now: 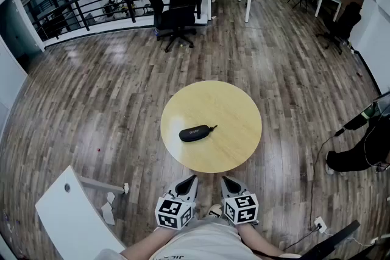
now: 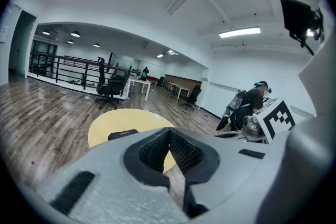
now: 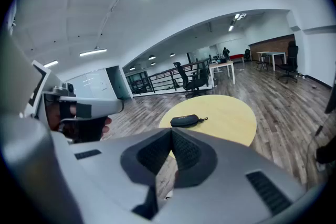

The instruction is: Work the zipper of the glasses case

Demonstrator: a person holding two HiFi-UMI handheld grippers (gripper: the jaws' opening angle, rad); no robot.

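You stand at the near edge of a round yellow worktop (image 1: 228, 105), a hand-held gripper in each hand, both drawn in close to your body; the left hand-held gripper (image 1: 190, 181) and the right hand-held gripper (image 1: 226, 181) sit side by side over the wooden floor (image 1: 97, 94), just short of the worktop's rim and well apart from the glasses case (image 1: 195, 133). The black case lies closed near the middle of the worktop, a little left of centre, long side running left to right, with its zipper pull (image 1: 212, 127) trailing off the right end; nothing touches it. In the left gripper view the jaws are pressed together, ribbed pads meeting at the tip with nothing between them; the case shows beyond them on the worktop. The right gripper view shows the same: jaws pressed together and empty, the case lying further off. A black office chair (image 1: 175, 16) stands on the floor beyond the worktop.
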